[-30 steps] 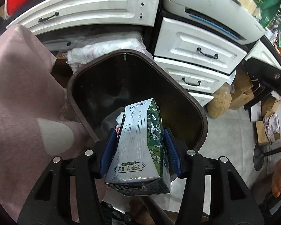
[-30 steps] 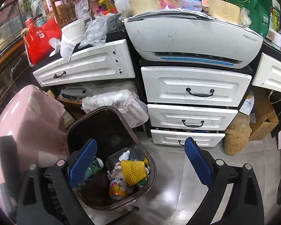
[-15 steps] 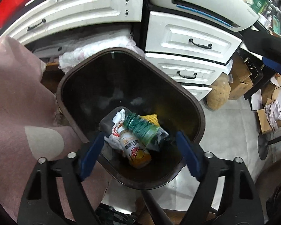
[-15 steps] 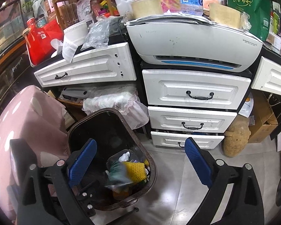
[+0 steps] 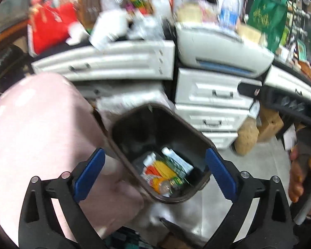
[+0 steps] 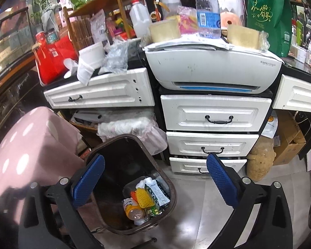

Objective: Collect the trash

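- Left gripper (image 5: 154, 173): jaws spread wide, holding nothing, above the brown trash bin (image 5: 197, 132).
- Right gripper (image 6: 155, 179): jaws spread wide, empty, touching nothing.
- Green-and-white carton (image 6: 157, 193): lying in the bin beside a yellow mesh net (image 6: 144, 197).

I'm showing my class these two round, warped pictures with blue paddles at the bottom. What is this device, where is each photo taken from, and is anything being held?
A person holds a two-finger gripper in each hand; a fisheye camera on each looks along its blue fingers. The blurry picture is from the left gripper, the sharp one from the right gripper. Both are open and empty. Below stands a brown trash bin holding a green milk carton, yellow netting and an orange bottle.
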`<state>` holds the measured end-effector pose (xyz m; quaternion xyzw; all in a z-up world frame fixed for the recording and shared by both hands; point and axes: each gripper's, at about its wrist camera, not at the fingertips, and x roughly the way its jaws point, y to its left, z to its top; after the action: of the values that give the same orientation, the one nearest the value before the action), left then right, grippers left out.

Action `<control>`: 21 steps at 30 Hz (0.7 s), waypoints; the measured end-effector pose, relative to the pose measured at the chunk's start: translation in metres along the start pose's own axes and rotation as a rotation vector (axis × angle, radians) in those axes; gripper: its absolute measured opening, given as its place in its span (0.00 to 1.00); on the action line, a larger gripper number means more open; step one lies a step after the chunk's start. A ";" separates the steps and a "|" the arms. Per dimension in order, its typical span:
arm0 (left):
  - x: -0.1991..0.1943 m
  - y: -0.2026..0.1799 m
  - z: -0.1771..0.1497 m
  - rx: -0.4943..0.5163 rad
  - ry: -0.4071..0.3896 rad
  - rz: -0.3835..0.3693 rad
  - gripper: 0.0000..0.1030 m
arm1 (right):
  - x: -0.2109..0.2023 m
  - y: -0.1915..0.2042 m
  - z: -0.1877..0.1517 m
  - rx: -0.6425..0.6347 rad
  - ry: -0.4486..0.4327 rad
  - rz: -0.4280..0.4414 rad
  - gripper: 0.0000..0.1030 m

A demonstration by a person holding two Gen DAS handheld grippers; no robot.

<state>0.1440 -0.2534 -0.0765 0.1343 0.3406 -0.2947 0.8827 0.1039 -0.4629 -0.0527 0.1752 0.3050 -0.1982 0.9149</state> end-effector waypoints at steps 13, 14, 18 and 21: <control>-0.132 0.060 -0.044 -0.149 -0.268 0.295 0.94 | -0.070 0.072 -0.025 -0.134 -0.132 0.158 0.94; -0.140 0.063 -0.049 -0.161 -0.277 0.316 0.94 | -0.075 0.078 -0.029 -0.157 -0.145 0.171 0.94; -0.162 0.074 -0.064 -0.200 -0.289 0.366 0.94 | -0.092 0.097 -0.039 -0.248 -0.173 0.214 0.94; -0.179 0.080 -0.077 -0.240 -0.301 0.395 0.94 | -0.106 0.104 -0.046 -0.287 -0.200 0.249 0.94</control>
<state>0.0468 -0.0796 -0.0080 0.0471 0.2052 -0.0911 0.9733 0.0525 -0.3258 0.0000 0.0589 0.2138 -0.0544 0.9736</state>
